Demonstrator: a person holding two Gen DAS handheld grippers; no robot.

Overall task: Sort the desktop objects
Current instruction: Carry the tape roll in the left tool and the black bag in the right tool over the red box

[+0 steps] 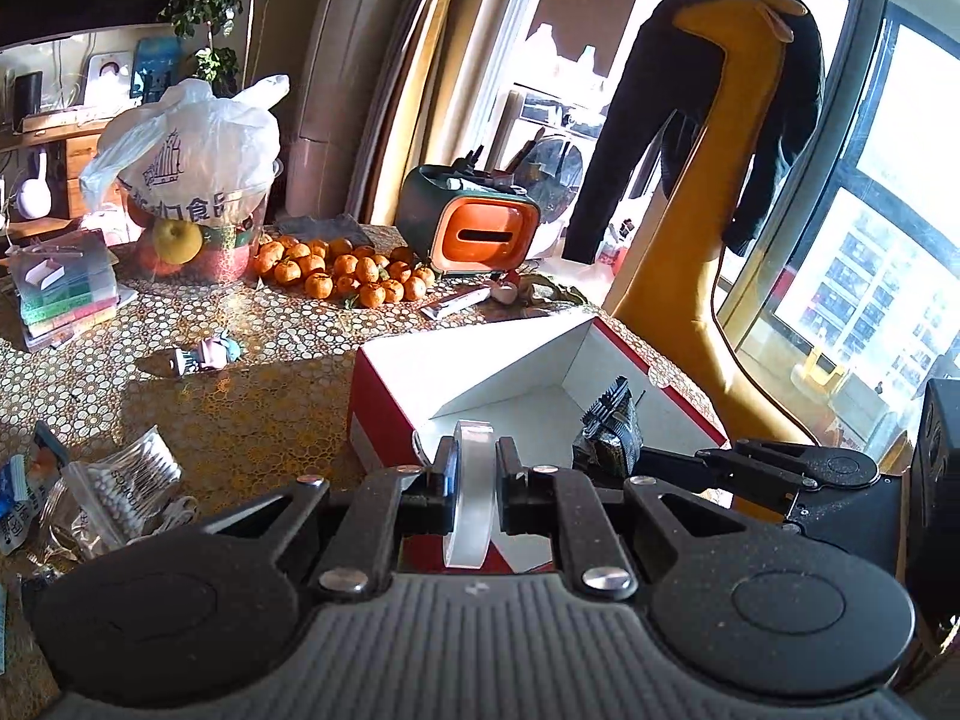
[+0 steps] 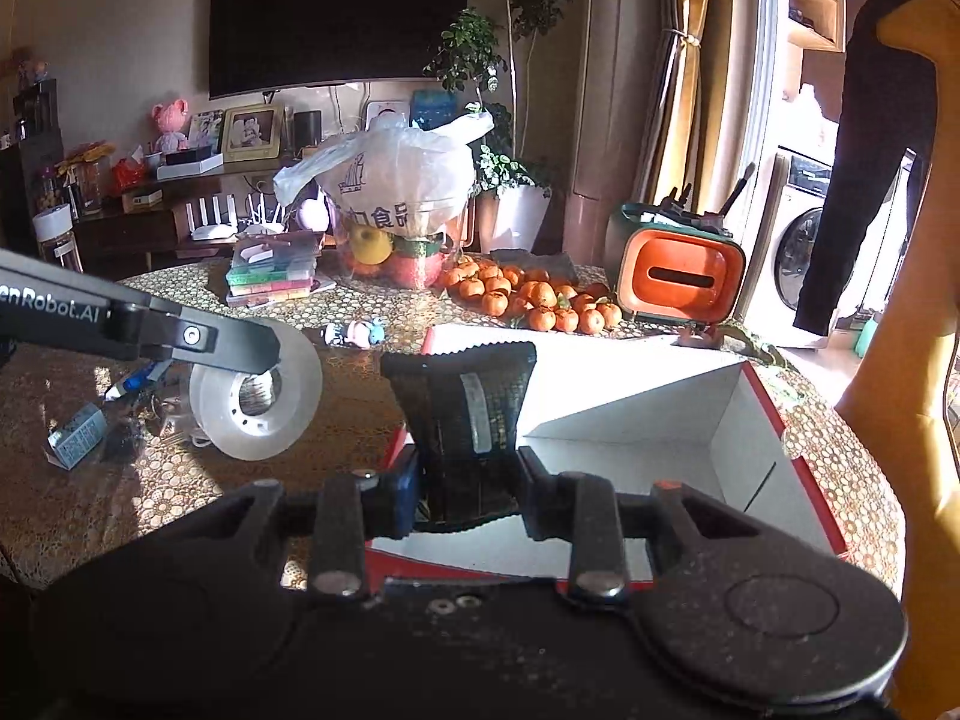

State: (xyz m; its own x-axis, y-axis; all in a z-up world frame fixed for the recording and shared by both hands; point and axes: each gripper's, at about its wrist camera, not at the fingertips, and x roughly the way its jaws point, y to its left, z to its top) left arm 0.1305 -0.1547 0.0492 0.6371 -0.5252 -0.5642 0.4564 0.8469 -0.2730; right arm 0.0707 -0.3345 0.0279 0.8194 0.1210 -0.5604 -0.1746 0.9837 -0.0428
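My left gripper [image 1: 473, 468] is shut on a clear roll of tape [image 1: 471, 492], held upright at the near left corner of the red and white open box [image 1: 672, 414]. The tape roll also shows in the right wrist view [image 2: 258, 402], left of the box [image 2: 744, 438]. My right gripper [image 2: 468, 480] is shut on a black packet [image 2: 462, 414] with a serrated top edge, held over the box's near edge. The packet [image 1: 612, 426] and the right gripper's arm also show in the left wrist view, over the box.
On the patterned table: a pile of mandarins [image 1: 348, 276], a bagged fruit bowl [image 1: 192, 192], an orange and green tissue holder [image 1: 474, 222], stacked plastic cases [image 1: 60, 294], a small figurine [image 1: 204, 354], a bag of cotton swabs [image 1: 120, 492]. A yellow chair [image 1: 708, 240] with black clothing stands right.
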